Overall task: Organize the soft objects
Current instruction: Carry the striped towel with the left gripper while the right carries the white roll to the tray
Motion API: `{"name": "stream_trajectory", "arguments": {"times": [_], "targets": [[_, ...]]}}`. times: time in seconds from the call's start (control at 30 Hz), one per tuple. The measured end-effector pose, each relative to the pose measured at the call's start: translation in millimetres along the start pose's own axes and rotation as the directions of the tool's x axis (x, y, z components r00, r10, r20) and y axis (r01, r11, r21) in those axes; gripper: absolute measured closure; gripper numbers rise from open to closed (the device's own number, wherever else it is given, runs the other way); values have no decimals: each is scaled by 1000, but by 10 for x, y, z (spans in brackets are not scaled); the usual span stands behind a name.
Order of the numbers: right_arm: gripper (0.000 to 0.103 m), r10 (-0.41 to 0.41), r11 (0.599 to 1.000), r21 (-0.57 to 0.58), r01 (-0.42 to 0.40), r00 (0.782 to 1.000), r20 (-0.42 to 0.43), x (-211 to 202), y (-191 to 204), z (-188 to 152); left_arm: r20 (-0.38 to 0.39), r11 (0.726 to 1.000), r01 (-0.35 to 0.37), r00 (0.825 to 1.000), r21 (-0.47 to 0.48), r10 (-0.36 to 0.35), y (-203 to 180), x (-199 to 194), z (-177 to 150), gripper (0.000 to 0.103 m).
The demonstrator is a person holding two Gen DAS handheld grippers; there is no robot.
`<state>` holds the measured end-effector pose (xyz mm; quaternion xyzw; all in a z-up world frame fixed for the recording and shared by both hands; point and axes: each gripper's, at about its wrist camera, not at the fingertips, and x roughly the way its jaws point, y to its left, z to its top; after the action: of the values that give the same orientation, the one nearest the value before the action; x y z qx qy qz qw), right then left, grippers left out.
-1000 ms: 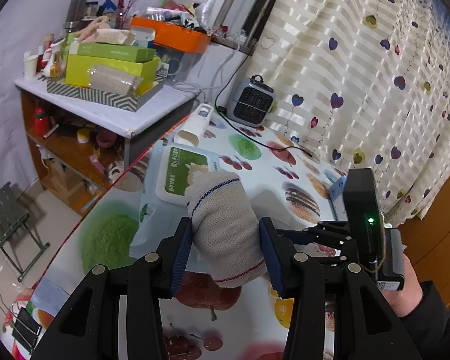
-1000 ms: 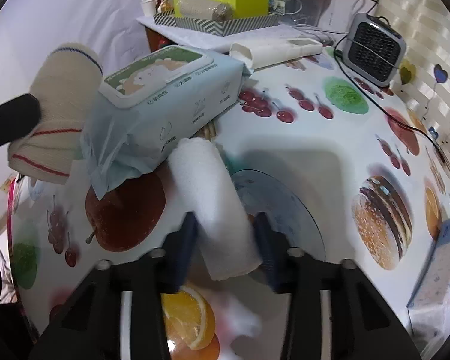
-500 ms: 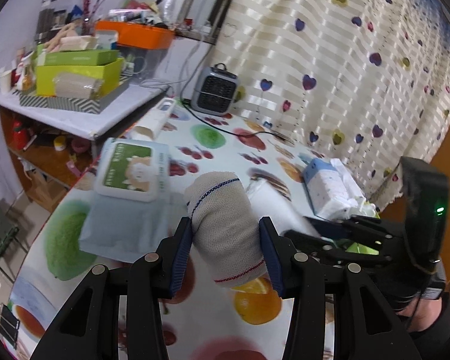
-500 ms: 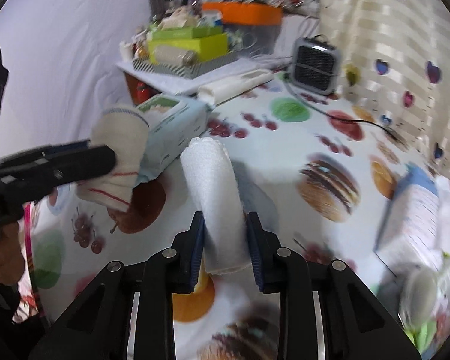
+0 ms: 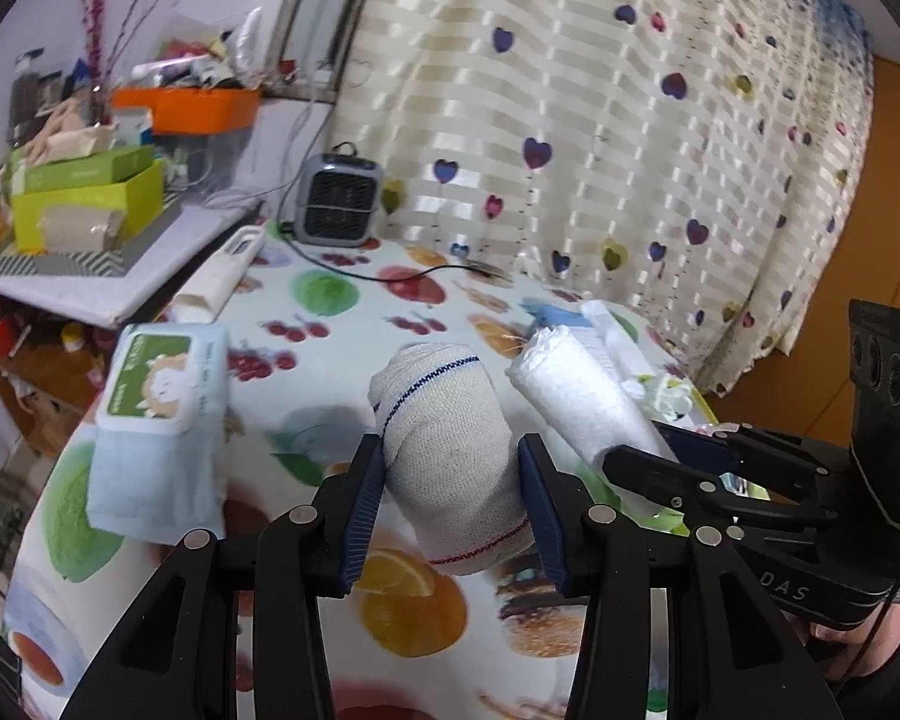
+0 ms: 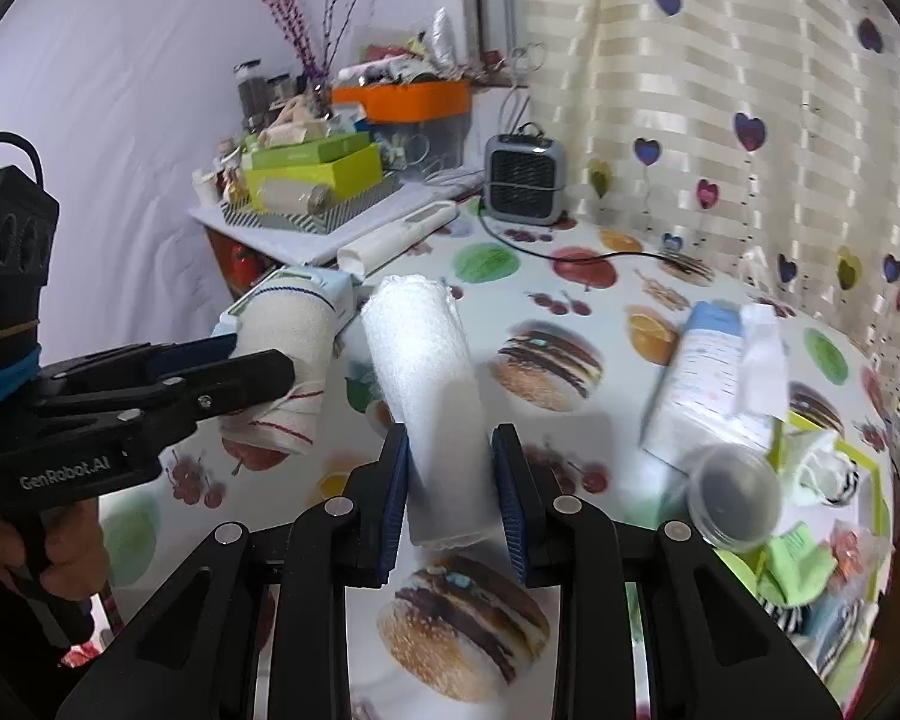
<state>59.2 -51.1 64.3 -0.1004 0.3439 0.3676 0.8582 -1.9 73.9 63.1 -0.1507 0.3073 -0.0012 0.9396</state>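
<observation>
My left gripper [image 5: 453, 501] is shut on a rolled beige cloth with blue and red stripes [image 5: 447, 450], held above the fruit-print table [image 5: 354, 312]. My right gripper [image 6: 450, 495] is shut on a rolled white towel [image 6: 432, 396], also in the air. In the left wrist view the white towel [image 5: 582, 396] sits just right of the beige roll, in the right gripper [image 5: 660, 462]. In the right wrist view the beige roll [image 6: 282, 354] and left gripper [image 6: 252, 381] are at the left.
A blue wet-wipes pack [image 5: 159, 420] lies on the table's left. A small heater [image 6: 525, 177] and its cable sit at the back. A tissue pack [image 6: 720, 384], a clear cup [image 6: 735, 495] and a yellow-green bin with cloths [image 6: 810, 540] are at the right. A cluttered shelf [image 5: 90, 222] stands left.
Both grippers have risen and swung to the right, away from the wet-wipes pack, each still holding its roll. The bin and tissue pack have come into the right wrist view.
</observation>
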Motion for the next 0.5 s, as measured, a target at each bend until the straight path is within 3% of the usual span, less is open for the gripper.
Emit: {"name": "stream_trajectory", "arguments": {"times": [0.5], "targets": [[74, -103, 990, 100, 95, 992, 76, -493, -391, -159, -13, 990, 87, 996, 108, -86, -637, 175, 85, 59]]}}
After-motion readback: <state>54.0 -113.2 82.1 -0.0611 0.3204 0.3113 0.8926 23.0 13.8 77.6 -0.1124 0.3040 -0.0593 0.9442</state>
